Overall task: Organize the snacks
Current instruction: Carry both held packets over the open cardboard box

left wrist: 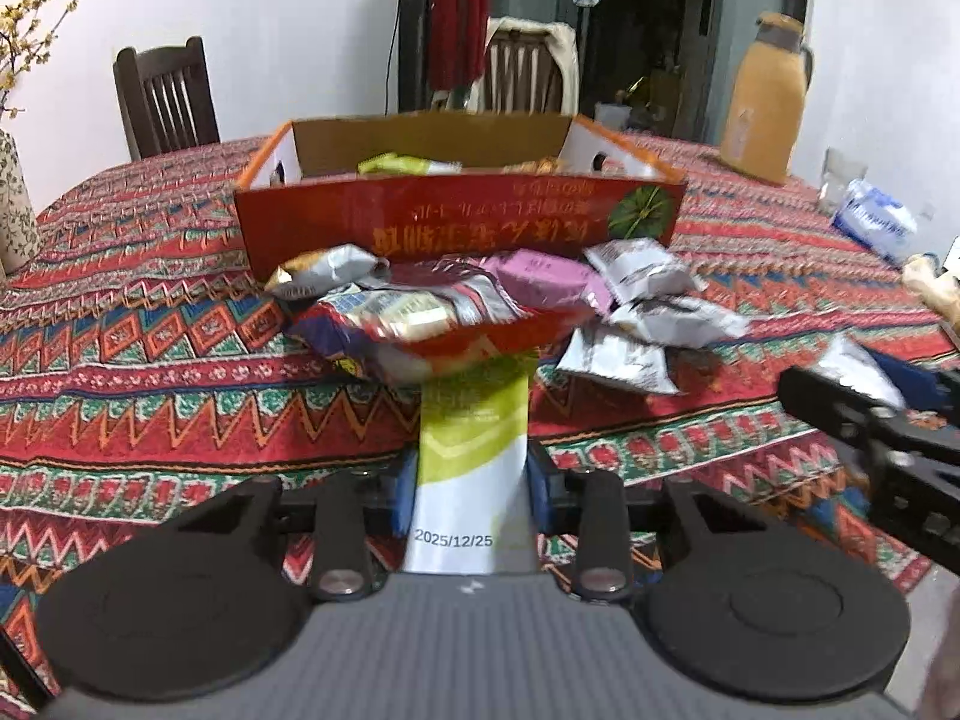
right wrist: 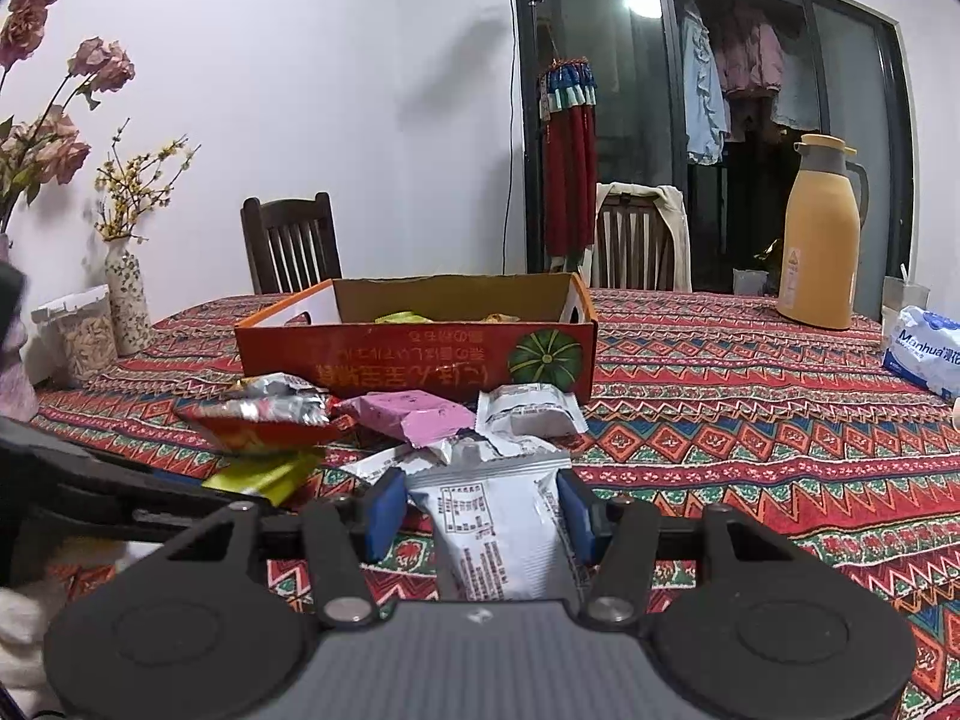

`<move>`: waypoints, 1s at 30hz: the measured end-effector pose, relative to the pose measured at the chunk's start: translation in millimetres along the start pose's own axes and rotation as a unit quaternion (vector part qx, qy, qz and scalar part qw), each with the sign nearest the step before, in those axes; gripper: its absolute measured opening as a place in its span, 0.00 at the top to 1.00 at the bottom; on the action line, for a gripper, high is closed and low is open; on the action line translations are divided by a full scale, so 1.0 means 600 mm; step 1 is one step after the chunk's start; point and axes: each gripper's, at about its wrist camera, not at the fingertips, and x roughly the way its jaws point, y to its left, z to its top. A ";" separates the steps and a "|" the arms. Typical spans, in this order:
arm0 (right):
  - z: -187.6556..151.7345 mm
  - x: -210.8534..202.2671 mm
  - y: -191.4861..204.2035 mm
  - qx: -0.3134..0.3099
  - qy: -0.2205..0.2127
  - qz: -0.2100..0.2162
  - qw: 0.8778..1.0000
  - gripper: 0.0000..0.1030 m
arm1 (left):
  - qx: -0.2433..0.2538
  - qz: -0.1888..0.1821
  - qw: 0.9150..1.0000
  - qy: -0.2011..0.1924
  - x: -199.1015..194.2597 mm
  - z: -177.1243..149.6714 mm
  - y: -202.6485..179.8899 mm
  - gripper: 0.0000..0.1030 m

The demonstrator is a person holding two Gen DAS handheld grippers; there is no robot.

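An orange cardboard box [left wrist: 456,219] [right wrist: 414,354] stands mid-table with a few snacks inside. A heap of snack packets lies in front of it: a red bag [left wrist: 414,324] [right wrist: 264,420], a pink pack [left wrist: 540,276] [right wrist: 414,417] and silver packets [left wrist: 642,276] [right wrist: 531,411]. My left gripper [left wrist: 473,480] is shut on a green and white packet [left wrist: 471,450], held above the cloth before the heap; the packet also shows in the right wrist view [right wrist: 264,477]. My right gripper [right wrist: 483,510] is shut on a silver packet [right wrist: 498,528], to the right of the left one.
The table carries a red patterned cloth [left wrist: 150,360] [right wrist: 750,420]. A yellow thermos [left wrist: 765,102] [right wrist: 822,234] and a tissue pack [left wrist: 876,225] [right wrist: 924,354] stand at the right. Vases [right wrist: 126,300] and a jar [right wrist: 84,336] stand at the left. Chairs [left wrist: 165,96] [right wrist: 636,240] stand behind.
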 end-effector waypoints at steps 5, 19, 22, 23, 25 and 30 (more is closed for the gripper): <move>0.011 -0.005 0.006 -0.003 -0.008 0.000 1.000 0.48 | 0.006 -0.018 0.999 -0.041 -0.060 0.013 0.004 0.65; 0.079 0.017 0.019 -0.012 -0.039 0.001 0.999 0.48 | 0.024 -0.024 0.992 -0.123 -0.122 0.095 -0.009 0.64; 0.098 0.033 0.019 -0.014 -0.043 0.001 0.999 0.48 | 0.022 -0.017 0.991 -0.131 -0.114 0.120 -0.004 0.64; 0.106 0.041 0.019 -0.015 -0.044 0.001 0.999 0.48 | 0.020 -0.013 0.991 -0.133 -0.109 0.130 -0.001 0.64; 0.117 0.055 0.019 -0.017 -0.046 0.001 0.999 0.48 | 0.018 -0.007 0.991 -0.135 -0.098 0.150 0.003 0.64; 0.159 0.104 0.019 -0.021 -0.052 -0.002 0.998 0.48 | 0.010 0.006 0.990 -0.139 -0.058 0.202 0.018 0.64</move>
